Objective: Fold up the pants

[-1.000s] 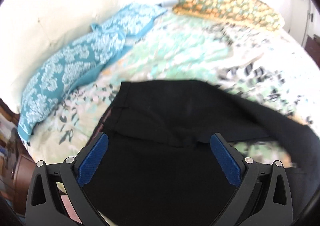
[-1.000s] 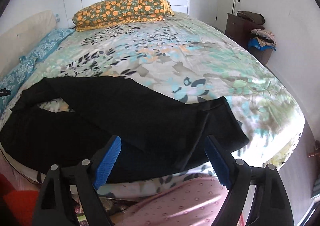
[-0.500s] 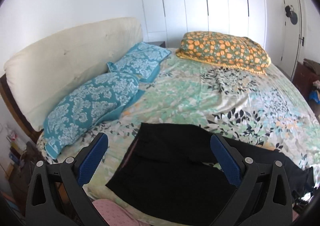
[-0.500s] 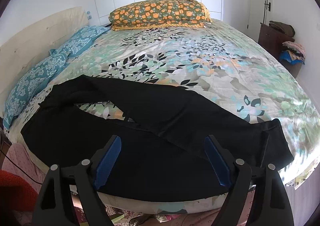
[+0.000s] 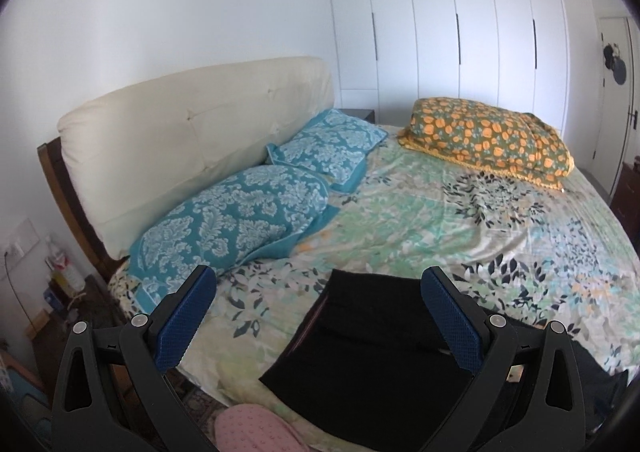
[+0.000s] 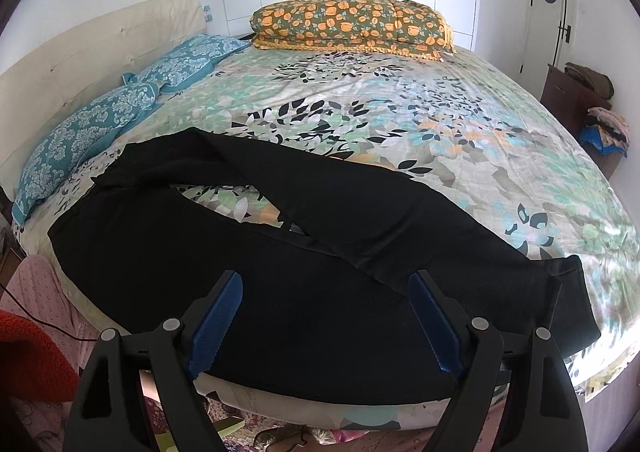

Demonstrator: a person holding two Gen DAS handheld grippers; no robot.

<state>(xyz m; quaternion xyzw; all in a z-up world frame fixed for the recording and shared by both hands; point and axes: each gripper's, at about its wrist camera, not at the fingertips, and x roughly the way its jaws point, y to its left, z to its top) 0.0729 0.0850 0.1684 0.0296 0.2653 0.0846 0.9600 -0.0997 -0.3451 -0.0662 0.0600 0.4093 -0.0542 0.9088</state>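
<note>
Black pants [image 6: 312, 272] lie spread along the near edge of the floral bedspread [image 6: 400, 108], waist end at the left, leg ends at the right; one leg crosses over the other, leaving a gap of bedspread between them. My right gripper [image 6: 324, 292] hovers open above the near leg, nothing between its blue pads. In the left wrist view the waist end of the pants [image 5: 372, 352] lies below my left gripper [image 5: 320, 292], which is held up above the bed, open and empty.
Two teal patterned pillows [image 5: 248, 220] rest against the cream headboard [image 5: 192, 132]. An orange floral pillow [image 6: 352, 26] lies at the far side. White wardrobe doors [image 5: 440, 20] line the back wall. A dark dresser with clothes [image 6: 588, 104] stands at the right. Pink fabric [image 5: 256, 428] sits below the bed edge.
My left gripper has risen and tilted up, from close over the pants to a wide view of the bed. My right gripper has shifted left along the pants. Both stayed open.
</note>
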